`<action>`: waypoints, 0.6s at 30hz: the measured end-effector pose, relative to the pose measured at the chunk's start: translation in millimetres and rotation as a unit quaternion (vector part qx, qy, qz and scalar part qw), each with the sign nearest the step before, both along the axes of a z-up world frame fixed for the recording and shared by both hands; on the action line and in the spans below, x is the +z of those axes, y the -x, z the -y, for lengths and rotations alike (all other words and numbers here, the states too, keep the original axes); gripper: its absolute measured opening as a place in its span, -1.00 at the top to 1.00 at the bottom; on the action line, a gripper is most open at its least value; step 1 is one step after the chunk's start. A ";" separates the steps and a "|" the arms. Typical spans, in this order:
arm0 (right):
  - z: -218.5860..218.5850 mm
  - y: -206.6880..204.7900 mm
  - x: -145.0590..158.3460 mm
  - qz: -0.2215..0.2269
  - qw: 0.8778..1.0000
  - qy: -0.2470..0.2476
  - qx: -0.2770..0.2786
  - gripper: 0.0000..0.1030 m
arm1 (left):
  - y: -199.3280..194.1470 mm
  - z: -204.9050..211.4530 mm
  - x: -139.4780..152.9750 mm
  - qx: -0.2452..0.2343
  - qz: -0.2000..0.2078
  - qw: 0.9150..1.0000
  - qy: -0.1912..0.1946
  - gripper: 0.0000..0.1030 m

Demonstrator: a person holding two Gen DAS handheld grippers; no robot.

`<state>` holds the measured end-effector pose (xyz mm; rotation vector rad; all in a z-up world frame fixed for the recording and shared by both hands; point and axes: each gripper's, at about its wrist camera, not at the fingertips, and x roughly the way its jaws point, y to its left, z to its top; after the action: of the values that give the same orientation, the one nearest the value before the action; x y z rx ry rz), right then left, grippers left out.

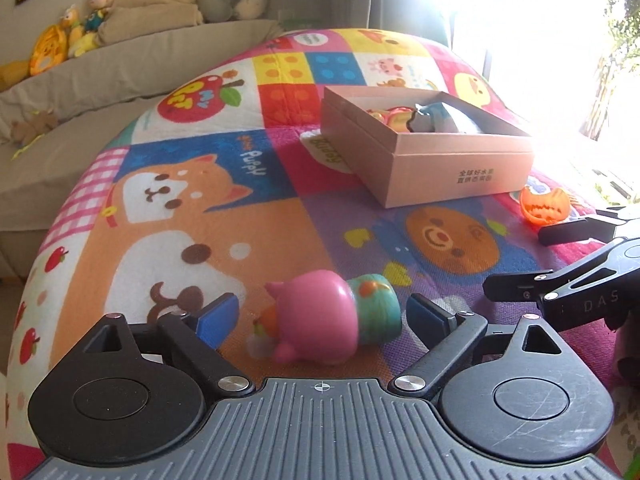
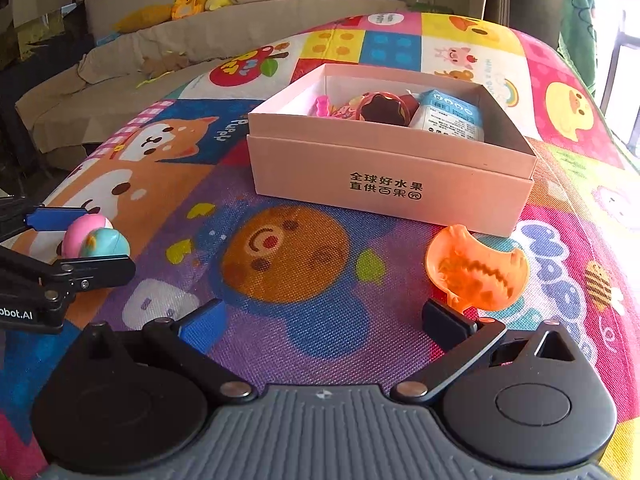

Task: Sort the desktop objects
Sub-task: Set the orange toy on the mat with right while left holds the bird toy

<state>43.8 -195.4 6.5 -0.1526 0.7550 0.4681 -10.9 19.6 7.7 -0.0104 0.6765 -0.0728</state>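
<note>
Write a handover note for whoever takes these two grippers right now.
Left gripper: open, straddling the pink toy lying on the mat; pads not on it.
Right gripper: open, empty, the orange toy just ahead of its right finger.
Box: open, already holding a milk carton, a donut and small pink bits.
Done: those items boxed.
Left: grip the pink toy and box it, then the orange toy.

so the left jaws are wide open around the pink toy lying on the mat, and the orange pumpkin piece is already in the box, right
Not quite: the orange pumpkin piece lies on the mat in front of the box, as the right wrist view shows. The rest holds: the left gripper stands open around the pink toy.
</note>
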 end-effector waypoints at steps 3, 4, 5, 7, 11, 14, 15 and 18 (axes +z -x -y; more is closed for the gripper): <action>-1.3 -0.4 0.2 -0.003 1.000 0.003 -0.001 -1.00 | 1.5 -1.1 0.7 -0.005 0.006 1.000 0.007 -0.87; -1.9 -0.3 0.3 -0.003 1.000 0.006 0.000 -1.00 | 2.3 -0.4 0.7 -0.009 0.007 1.000 0.008 -0.88; -2.6 -1.0 1.0 -0.005 1.000 0.011 0.005 -1.00 | 3.4 0.8 0.7 -0.015 0.008 1.000 0.009 -0.88; -3.0 -4.4 4.6 -0.019 1.000 0.016 0.011 -1.00 | 6.3 4.0 0.9 -0.027 0.008 1.000 0.012 -0.90; 10.8 5.4 24.3 0.014 1.000 -0.009 -0.008 -1.00 | 11.6 11.5 1.0 -0.051 0.012 0.998 0.016 -0.93; 22.9 14.6 42.0 0.091 0.995 0.012 -0.043 -1.00 | 13.2 16.0 0.6 -0.065 0.011 0.998 0.019 -0.93; 27.0 14.9 45.2 0.108 0.992 0.018 -0.060 -1.00 | 13.6 17.4 0.3 -0.070 0.010 0.997 0.021 -0.94; 49.0 3.9 51.4 0.141 0.979 0.033 -0.142 -1.00 | 16.0 20.7 0.2 -0.080 0.012 0.996 0.021 -0.94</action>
<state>39.9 -244.4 58.0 -0.1663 0.5020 0.1449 -26.9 -1.0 7.8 0.0043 0.6499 -0.2409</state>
